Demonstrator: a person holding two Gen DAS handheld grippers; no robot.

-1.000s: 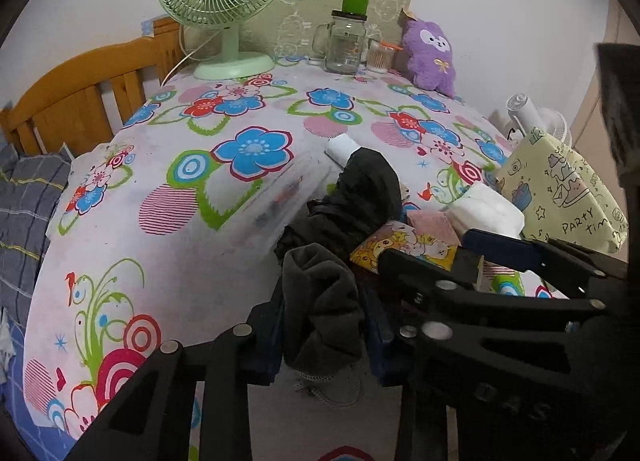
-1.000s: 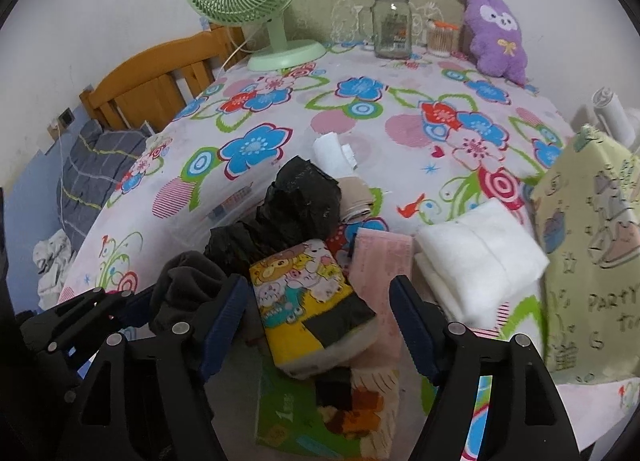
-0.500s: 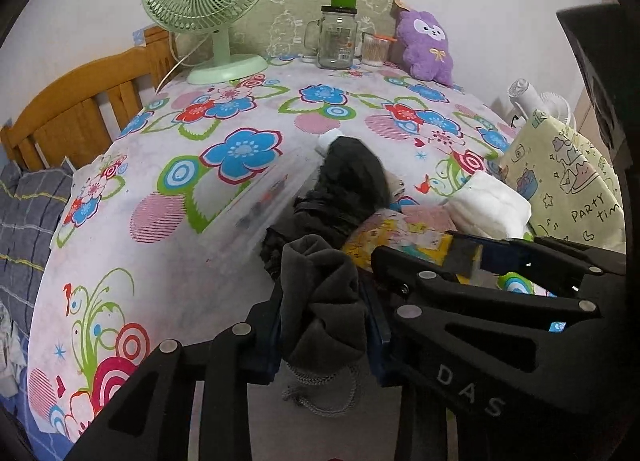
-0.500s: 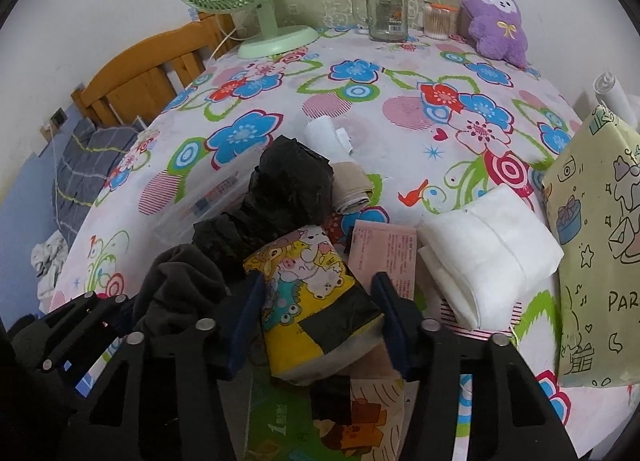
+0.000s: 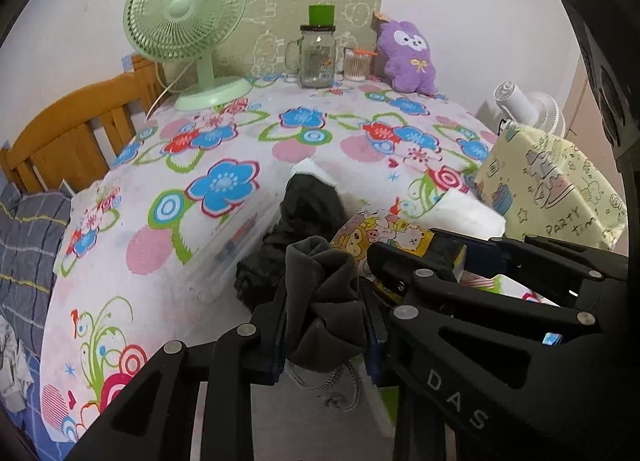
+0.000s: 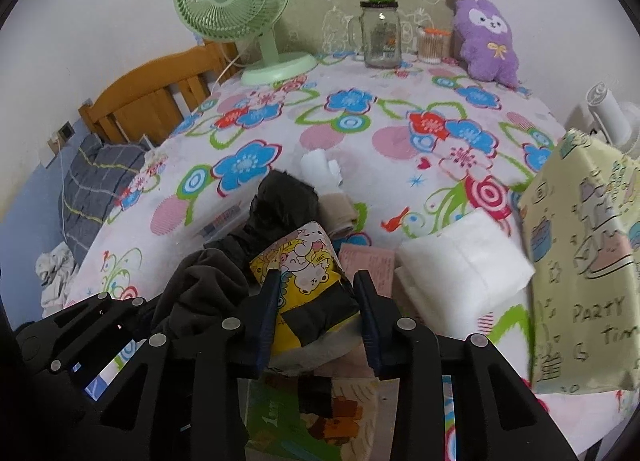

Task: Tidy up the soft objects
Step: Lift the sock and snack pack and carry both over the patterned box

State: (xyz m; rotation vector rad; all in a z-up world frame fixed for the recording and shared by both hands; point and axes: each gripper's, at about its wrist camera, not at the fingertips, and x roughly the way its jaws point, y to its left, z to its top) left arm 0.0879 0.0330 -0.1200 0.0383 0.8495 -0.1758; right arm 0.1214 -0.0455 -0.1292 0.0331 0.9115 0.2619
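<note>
My left gripper (image 5: pixel 324 325) is shut on a dark grey cloth (image 5: pixel 322 301), held just above the table; the cloth also shows in the right wrist view (image 6: pixel 200 293). My right gripper (image 6: pixel 318 309) is shut on a yellow cartoon tissue pack (image 6: pixel 308 277), also seen in the left wrist view (image 5: pixel 384 229). A black bundle (image 6: pixel 280 209), a beige roll (image 6: pixel 338 209), a pink pack (image 6: pixel 370 265) and a white padded pack (image 6: pixel 460 265) lie around it.
A yellow party bag (image 6: pixel 588 261) stands at the right. A clear plastic box (image 5: pixel 236 245) lies at the left of the pile. At the back stand a green fan (image 6: pixel 240 9), a glass jar (image 6: pixel 380 33) and a purple plush (image 6: pixel 488 41). A wooden bed frame (image 5: pixel 68 133) is at the left.
My right gripper has closed from wide open onto the yellow tissue pack. My left gripper still holds the dark cloth and has risen slightly.
</note>
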